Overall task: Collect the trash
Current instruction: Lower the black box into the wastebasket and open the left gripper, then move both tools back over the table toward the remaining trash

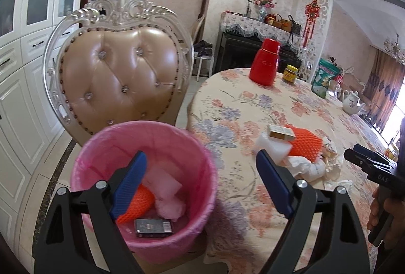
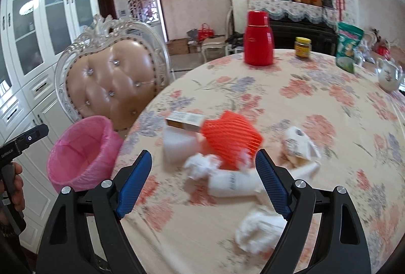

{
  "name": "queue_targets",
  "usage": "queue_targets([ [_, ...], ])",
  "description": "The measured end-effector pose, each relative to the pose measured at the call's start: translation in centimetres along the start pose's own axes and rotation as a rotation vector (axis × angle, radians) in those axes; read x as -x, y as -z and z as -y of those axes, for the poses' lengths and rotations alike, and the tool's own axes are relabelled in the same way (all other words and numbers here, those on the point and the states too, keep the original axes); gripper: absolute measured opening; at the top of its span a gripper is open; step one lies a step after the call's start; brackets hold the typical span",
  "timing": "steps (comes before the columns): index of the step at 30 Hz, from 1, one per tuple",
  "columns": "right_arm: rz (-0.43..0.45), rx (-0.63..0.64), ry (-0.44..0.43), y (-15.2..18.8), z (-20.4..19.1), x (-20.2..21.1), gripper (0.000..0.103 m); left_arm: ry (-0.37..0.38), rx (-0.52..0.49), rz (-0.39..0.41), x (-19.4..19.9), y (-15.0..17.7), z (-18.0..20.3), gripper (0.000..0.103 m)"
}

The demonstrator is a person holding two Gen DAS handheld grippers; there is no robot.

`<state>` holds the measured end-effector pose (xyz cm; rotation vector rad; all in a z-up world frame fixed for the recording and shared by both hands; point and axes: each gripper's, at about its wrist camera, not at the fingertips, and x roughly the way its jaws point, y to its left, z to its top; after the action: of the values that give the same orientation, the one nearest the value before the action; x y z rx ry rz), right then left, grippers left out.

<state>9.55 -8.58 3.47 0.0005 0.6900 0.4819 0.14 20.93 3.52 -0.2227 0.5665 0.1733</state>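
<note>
A bin with a pink liner [image 1: 144,172] stands beside the round table and holds an orange foam net, white foam, pink tissue and a dark box [image 1: 153,228]. My left gripper [image 1: 201,160] is open and empty above the bin's right rim. On the table lies a trash pile: an orange foam net [image 2: 231,139], a small box [image 2: 186,120], white foam [image 2: 178,146], crumpled tissues [image 2: 202,165] and a white tube [image 2: 235,182]. My right gripper [image 2: 203,162] is open and empty just above the pile. The bin also shows in the right wrist view [image 2: 81,155].
A padded chair [image 1: 119,76] stands behind the bin. On the floral tablecloth [image 2: 316,101] at the far side stand a red flask [image 2: 258,39], a jar [image 2: 302,47], a green bag [image 2: 349,46] and a white teapot [image 2: 388,76]. White cabinets line the left wall.
</note>
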Motion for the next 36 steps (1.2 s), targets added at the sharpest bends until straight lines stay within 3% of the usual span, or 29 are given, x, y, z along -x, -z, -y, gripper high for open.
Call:
queue_targets([
  [18,0.008,-0.126,0.106,3.6,8.4,3.7,0.081,0.073,-0.083,-0.009,-1.8,0.9,7.8,0.085],
  [26,0.005,-0.165,0.134,4.9,10.7,4.6,0.081,0.116,-0.115,-0.041,-3.6,1.4,11.1,0.085],
  [36,-0.016,-0.19,0.131,6.2,12.2,4.6,0.084,0.159,-0.141,-0.089,-5.9,2.4,14.4,0.077],
])
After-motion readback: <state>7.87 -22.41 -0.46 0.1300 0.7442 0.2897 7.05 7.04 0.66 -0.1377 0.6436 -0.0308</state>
